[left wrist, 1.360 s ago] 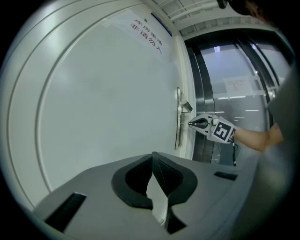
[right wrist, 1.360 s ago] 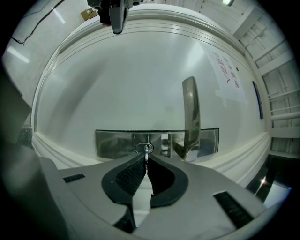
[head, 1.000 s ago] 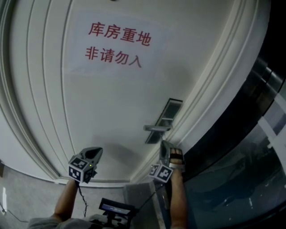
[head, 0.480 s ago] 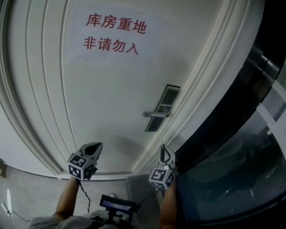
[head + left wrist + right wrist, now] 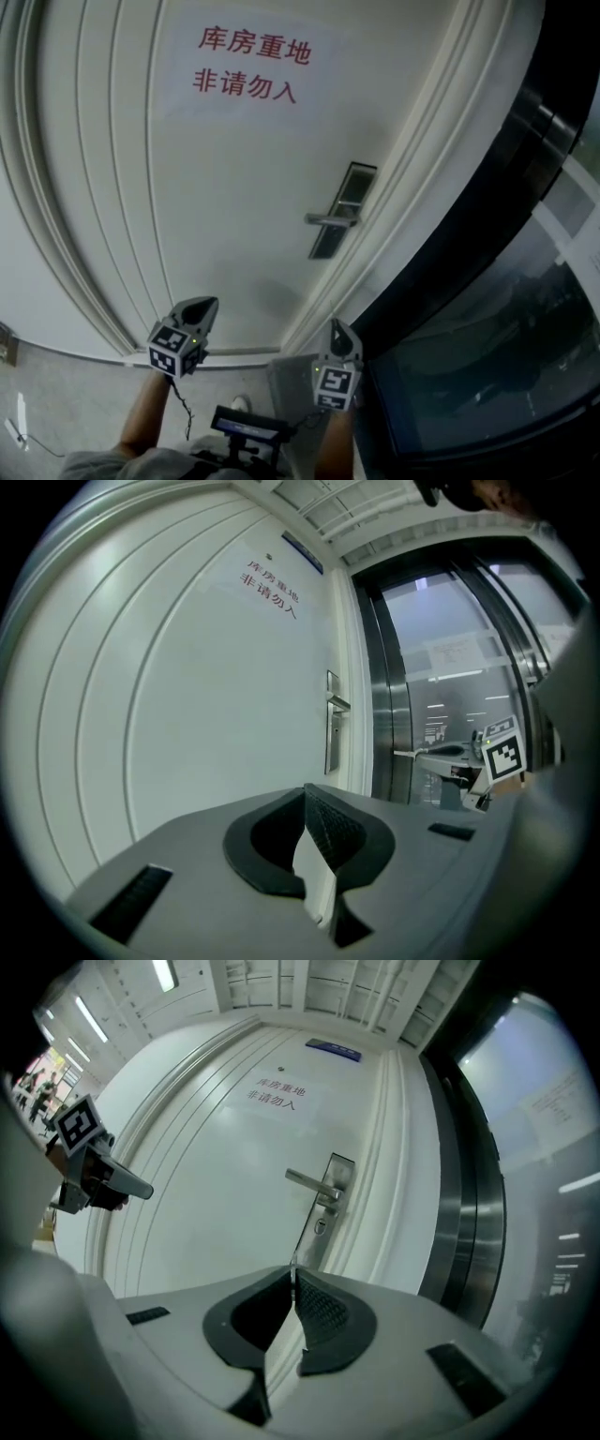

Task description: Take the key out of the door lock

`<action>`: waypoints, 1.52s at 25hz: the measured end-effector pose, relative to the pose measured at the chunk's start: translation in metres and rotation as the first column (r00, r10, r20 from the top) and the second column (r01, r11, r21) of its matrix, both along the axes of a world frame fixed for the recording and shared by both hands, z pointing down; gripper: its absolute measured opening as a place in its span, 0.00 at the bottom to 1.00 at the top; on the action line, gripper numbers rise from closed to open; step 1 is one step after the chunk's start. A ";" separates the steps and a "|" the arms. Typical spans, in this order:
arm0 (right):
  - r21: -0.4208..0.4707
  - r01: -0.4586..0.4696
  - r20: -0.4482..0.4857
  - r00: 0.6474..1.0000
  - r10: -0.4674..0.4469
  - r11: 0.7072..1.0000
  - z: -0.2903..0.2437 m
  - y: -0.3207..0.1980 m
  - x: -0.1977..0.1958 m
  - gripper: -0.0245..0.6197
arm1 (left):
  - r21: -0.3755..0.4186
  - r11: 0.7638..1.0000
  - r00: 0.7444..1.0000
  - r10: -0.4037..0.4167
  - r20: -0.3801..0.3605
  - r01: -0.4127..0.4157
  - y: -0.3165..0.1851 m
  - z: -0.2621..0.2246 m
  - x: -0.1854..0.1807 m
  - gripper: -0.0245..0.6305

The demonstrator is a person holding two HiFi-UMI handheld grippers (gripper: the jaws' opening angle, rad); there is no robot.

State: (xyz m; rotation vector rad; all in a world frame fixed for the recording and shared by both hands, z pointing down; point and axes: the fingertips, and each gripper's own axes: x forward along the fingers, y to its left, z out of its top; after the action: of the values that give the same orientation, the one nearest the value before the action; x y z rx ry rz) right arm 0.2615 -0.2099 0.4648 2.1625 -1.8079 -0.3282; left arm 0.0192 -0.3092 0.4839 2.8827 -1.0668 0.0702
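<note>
We see the key (image 5: 293, 1262) only as a thin metal sliver pinched at the tips of the right hand-held gripper (image 5: 294, 1277), apart from the lock (image 5: 321, 1226). We judge it light, stiff and slippery; best held by its flat bow. Left hand-held gripper (image 5: 305, 794) is clenched and empty.

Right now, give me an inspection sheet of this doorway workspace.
Surface: white door, with a red-lettered sign high up.
Job's things: handle level; keyhole below it looks empty; a thin sliver, probably the key, sits at the tips of the right gripper.
Clutter: nothing seen.
Grippers: left gripper jaws together, empty; right jaws together on the sliver; both clear of the door.
Cables: cable hangs from the left gripper.
Surroundings: dark glazed frame right of the door; grey floor.
</note>
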 end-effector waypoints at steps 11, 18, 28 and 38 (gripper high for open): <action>0.023 0.048 0.187 0.981 -0.051 0.999 0.014 0.050 -0.042 0.07 | 0.023 1.000 1.000 -0.009 0.028 0.008 0.051 0.010 -0.017 0.05; 0.032 0.073 0.273 0.959 -0.079 0.997 0.017 0.070 -0.060 0.07 | 0.025 1.000 1.000 -0.010 0.029 0.009 0.072 0.012 -0.024 0.05; 0.016 0.138 0.289 0.947 -0.137 0.990 0.025 0.071 -0.080 0.07 | 0.028 1.000 0.999 -0.003 0.039 0.002 0.083 0.014 -0.027 0.05; 0.033 0.151 0.285 0.946 -0.154 0.988 0.018 0.073 -0.083 0.07 | 0.027 1.000 0.999 -0.009 0.031 0.008 0.082 0.013 -0.030 0.05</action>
State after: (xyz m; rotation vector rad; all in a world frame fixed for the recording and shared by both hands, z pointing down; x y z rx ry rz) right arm 0.1782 -0.1365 0.4830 2.1744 -2.1402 -0.0567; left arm -0.0113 -0.2273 0.4967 2.9105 -1.0931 0.1011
